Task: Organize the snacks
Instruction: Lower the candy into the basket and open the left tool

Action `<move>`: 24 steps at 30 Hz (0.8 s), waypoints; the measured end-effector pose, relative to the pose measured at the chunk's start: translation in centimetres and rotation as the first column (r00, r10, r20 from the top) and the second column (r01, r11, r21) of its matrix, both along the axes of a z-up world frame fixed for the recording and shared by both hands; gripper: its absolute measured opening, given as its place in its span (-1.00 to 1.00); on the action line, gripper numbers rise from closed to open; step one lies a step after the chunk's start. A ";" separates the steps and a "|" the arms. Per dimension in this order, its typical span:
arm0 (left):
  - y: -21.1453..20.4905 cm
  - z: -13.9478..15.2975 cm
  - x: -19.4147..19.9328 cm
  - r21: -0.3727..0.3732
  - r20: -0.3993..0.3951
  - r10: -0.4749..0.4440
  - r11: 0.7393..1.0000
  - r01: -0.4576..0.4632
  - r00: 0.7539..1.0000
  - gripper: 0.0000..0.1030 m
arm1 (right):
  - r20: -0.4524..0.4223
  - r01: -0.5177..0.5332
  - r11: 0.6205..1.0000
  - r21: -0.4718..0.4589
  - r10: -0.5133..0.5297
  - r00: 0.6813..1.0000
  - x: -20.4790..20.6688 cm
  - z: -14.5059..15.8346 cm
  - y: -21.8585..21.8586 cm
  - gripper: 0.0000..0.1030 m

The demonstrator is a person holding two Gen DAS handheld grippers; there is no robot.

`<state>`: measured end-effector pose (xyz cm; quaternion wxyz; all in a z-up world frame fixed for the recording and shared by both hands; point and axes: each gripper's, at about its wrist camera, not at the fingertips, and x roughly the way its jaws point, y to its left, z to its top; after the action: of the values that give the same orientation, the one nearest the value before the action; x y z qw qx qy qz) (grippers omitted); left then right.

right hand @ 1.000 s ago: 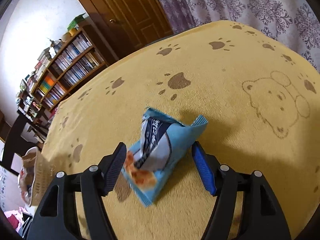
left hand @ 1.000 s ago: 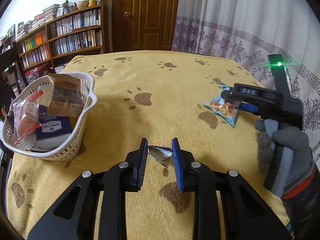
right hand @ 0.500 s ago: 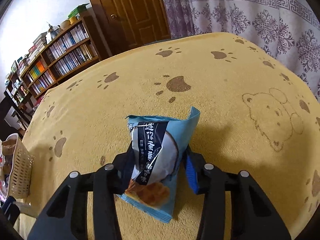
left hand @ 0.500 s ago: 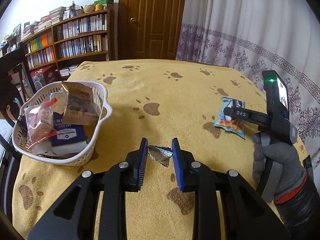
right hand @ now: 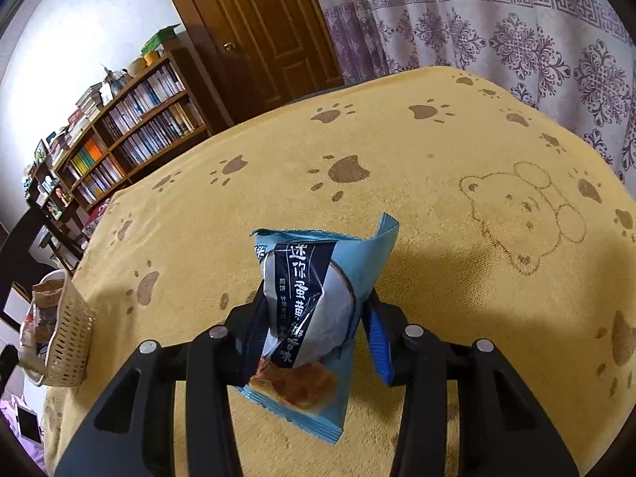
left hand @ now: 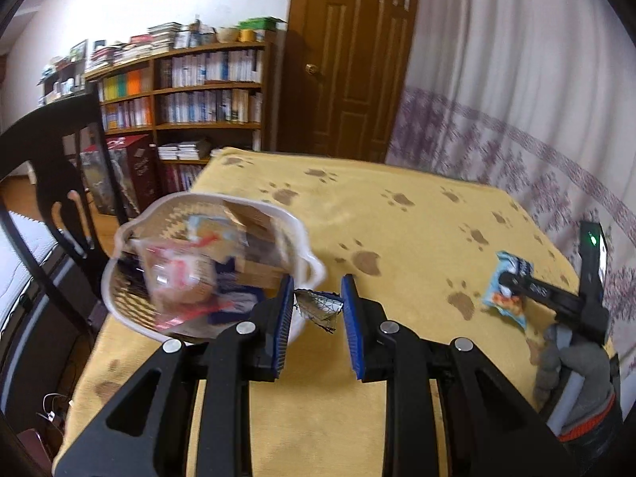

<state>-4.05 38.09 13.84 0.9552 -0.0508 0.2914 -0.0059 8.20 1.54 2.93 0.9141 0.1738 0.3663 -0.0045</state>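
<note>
Your right gripper [right hand: 318,318] pinches the blue snack packet [right hand: 314,310], whose print only its own camera reads, while your left gripper [left hand: 318,306] grips a foil wrapper [left hand: 318,308] beside the basket [left hand: 131,314].

Your blue snack packet [right hand: 314,310] hangs clamped and lifted off the yellow cloth. Your silver wrapper [left hand: 318,308] is pinched beside the white basket [left hand: 119,302] full of snacks.
</note>
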 end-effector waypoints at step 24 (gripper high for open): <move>9.9 1.0 7.8 0.014 -0.011 0.180 0.984 -0.180 0.984 -0.51 | 0.043 -0.101 0.994 0.039 0.100 0.994 -1.7 1.5 2.2 -0.14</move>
<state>3.71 47.98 14.84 0.9503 -0.0709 0.2917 0.0825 6.47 3.78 4.42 0.9167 0.1742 0.3557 0.0527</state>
